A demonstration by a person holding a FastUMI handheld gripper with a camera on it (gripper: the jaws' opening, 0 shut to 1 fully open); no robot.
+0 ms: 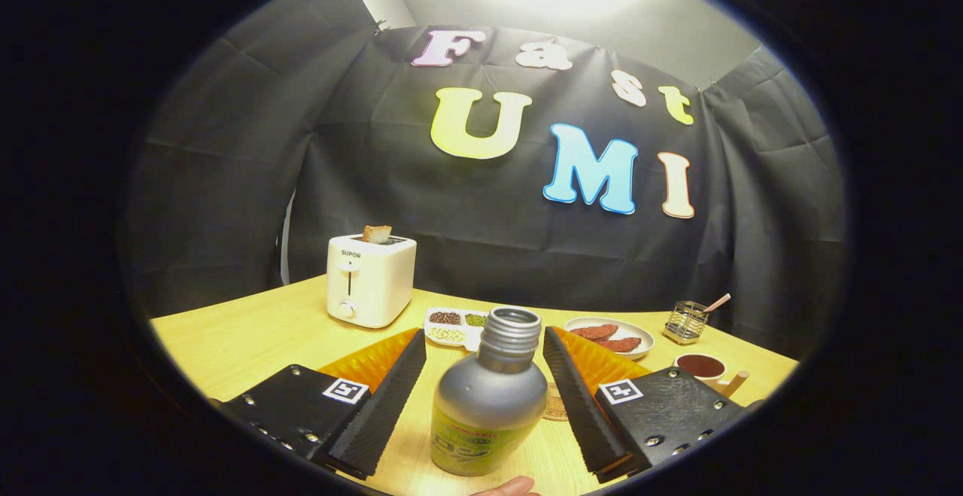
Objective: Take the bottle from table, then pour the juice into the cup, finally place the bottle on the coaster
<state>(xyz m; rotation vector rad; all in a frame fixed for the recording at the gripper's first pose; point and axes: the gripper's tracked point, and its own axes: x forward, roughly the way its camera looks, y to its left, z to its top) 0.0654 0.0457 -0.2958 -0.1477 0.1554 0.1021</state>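
Fingertip of a person (pixel 505 488) sits nearest, just under the bottle (pixel 489 398). Gripper (pixel 481 391) fingers spread wide, bottle upright between them on the table (pixel 248 338), neither finger touching. Grasp not yet made; pour and placing remain. Coaster (pixel 555 404) just behind bottle, cup (pixel 701 367) beyond right finger.

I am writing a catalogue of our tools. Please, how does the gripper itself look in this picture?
The gripper has two long wedge-shaped jaws whose inner faces are ribbed with fine ridges. Each jaw sits on a flat block fastened with small shiny screws and carrying a square white tag printed with a black pattern. No cable is visible. The jaws stand open.
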